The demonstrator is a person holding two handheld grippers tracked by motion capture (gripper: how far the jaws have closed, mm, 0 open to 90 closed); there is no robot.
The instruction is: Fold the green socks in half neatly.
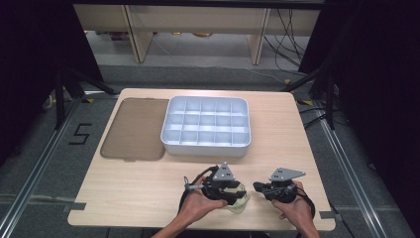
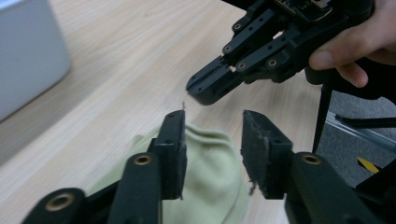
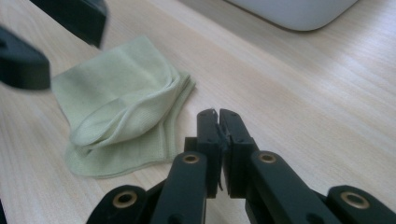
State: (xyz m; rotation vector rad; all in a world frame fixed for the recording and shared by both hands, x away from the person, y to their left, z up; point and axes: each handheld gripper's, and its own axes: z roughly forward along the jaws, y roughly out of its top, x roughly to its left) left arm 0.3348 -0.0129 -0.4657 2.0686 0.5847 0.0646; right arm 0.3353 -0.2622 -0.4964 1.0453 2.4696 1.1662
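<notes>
**Cloth on table, both grippers just above**

Seen left to right across the high view. At far left on the table [image 1: 124, 188], a brown lid [image 1: 133, 130], flat, its right edge just beside a white tray [image 1: 205, 148]. Tray divided into small compartments, set at table centre, toward the far edge.

Nearer the front edge, left of middle: left gripper [image 1: 236, 191], held in a hand, pointing right. Jaws parted, nothing pinched between them; in the left gripper view, a clear gap between the two black pads, with the cloth [image 2: 212, 182] lying underneath and seen through the gap. Whether the left pad brushes the fabric, cannot tell.

Cloth pale green, folded into a rumpled stack, resting flat on the table near the front edge, between the two hands and well apart from the tray. In the right gripper view, its layered edges curl up on one side [image 3: 123, 123].

Further right: right gripper [image 1: 256, 187], held in the other hand, pointing left toward the cloth. Jaws clenched together, empty; pads meeting in the right gripper view [image 3: 218, 122], tip just beside the cloth's edge, not on it.
</notes>
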